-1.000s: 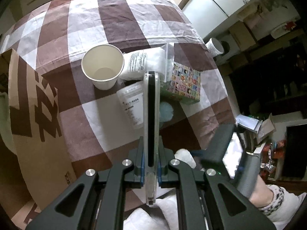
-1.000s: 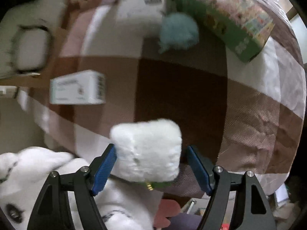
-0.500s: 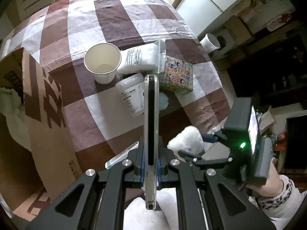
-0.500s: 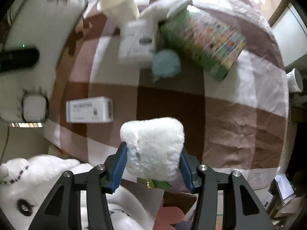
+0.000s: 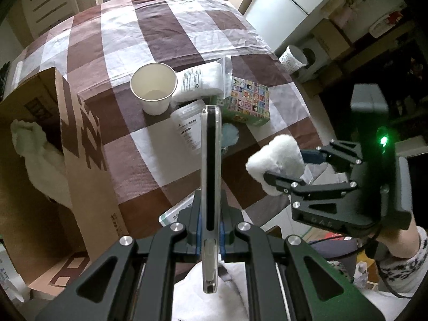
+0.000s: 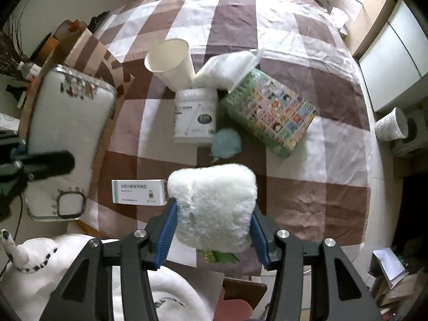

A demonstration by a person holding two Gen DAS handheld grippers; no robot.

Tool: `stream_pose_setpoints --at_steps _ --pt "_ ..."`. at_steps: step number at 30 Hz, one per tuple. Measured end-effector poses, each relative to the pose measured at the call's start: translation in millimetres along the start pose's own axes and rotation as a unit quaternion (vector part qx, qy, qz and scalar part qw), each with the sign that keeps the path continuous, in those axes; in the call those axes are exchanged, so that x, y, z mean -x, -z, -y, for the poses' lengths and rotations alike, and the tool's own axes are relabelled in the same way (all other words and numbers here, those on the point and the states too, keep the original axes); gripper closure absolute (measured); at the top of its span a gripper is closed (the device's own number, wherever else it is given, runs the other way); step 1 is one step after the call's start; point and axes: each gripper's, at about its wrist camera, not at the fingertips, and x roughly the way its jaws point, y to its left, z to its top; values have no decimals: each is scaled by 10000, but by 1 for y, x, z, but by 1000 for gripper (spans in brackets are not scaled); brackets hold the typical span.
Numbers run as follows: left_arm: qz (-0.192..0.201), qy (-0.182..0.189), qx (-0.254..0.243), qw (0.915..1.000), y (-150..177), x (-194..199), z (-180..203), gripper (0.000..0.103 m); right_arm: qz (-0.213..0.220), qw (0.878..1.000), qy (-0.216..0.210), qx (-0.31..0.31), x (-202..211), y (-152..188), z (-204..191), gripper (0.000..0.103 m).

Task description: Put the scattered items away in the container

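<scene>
Two grippers are loaded at once. From the left wrist view, the left gripper (image 5: 210, 231) pinches a phone (image 5: 211, 165) edge-on, its long axis running along the fingers toward twelve o'clock, jaws nearly closed on the thin case. The cardboard box (image 5: 80, 160), open mouth with one white plush lump already inside, lies at about nine to ten o'clock from that gripper and just beside it, so the left hand is judged the nearer to the container. At three o'clock the right gripper (image 5: 287, 165) carries a white plush pad (image 5: 278, 164) above the checked tablecloth (image 5: 165, 34). From the right wrist view, the right gripper (image 6: 212, 227) has its blue pads (image 6: 167, 230) pressed into both flanks of the plush pad (image 6: 214, 208), jaws at a middling width; the box flap (image 6: 88, 45) shows at ten o'clock, beyond the phone's back (image 6: 69, 123), so the pad's way to the box is judged to run left past the other hand. Counted on the cloth: one paper cup (image 6: 171, 62), one white packet (image 6: 227, 69), one white tub (image 6: 195, 116), one patterned green box (image 6: 270, 113), one blue pompom (image 6: 226, 144), one medicine carton (image 6: 139, 191). One more cup (image 6: 392, 128) stands off the table at three o'clock.
</scene>
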Motion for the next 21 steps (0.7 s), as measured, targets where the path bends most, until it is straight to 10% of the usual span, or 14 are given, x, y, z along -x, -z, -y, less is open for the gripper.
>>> stream_pose_setpoints --at_steps 21 --pt "391 72 113 9991 6 29 -5 94 437 9978 -72 490 54 -37 -50 51"
